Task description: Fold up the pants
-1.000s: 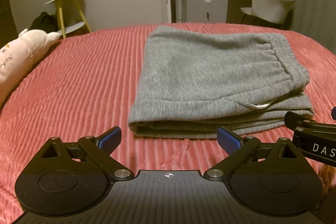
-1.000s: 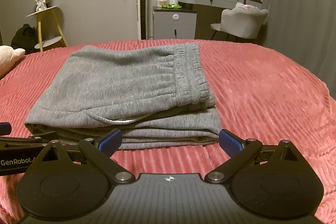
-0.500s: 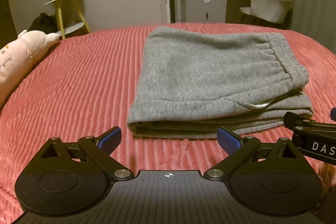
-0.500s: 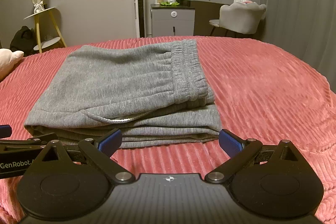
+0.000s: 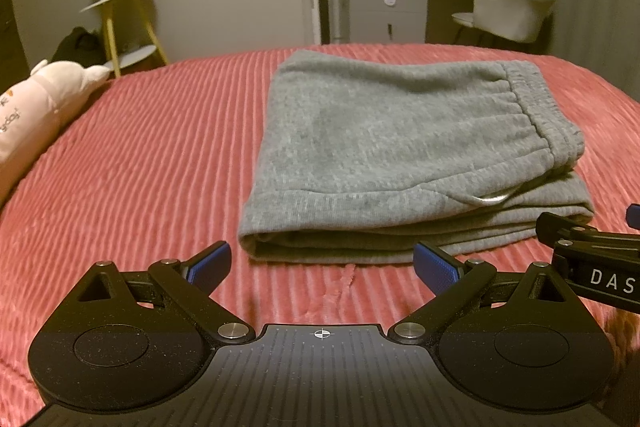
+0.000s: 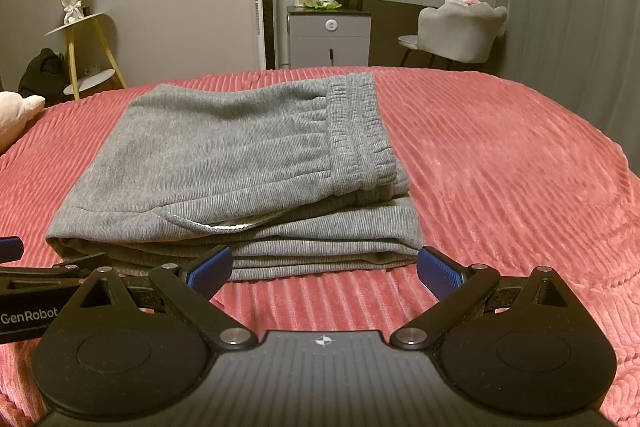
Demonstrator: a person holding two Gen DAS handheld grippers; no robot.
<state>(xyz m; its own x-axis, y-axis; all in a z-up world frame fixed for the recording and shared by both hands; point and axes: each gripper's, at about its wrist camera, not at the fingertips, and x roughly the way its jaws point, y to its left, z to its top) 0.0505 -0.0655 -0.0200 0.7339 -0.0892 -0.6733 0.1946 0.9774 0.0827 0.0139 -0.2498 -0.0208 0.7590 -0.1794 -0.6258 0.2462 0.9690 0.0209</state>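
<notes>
Grey sweatpants (image 5: 400, 147) lie folded into a thick rectangle on the pink ribbed bedspread (image 5: 152, 163), waistband at the right side. In the right wrist view the same pants (image 6: 240, 167) fill the middle, with stacked layers along the near edge. My left gripper (image 5: 322, 265) is open just short of the near fold, nothing between its blue pads. My right gripper (image 6: 324, 269) is open too, a little in front of the stack's near right corner. Each gripper's side shows at the edge of the other's view.
A pink plush pillow (image 5: 36, 115) lies at the bed's left edge. Beyond the bed stand a yellow side table with a bouquet (image 5: 116, 11), a grey cabinet (image 6: 330, 37), a dressing table with a round mirror, and a grey chair (image 6: 456, 31). Bedspread extends right of the pants.
Both grippers stay open and almost still. The right wrist view has risen and pulled back slightly, so the pants sit a bit lower in it.
</notes>
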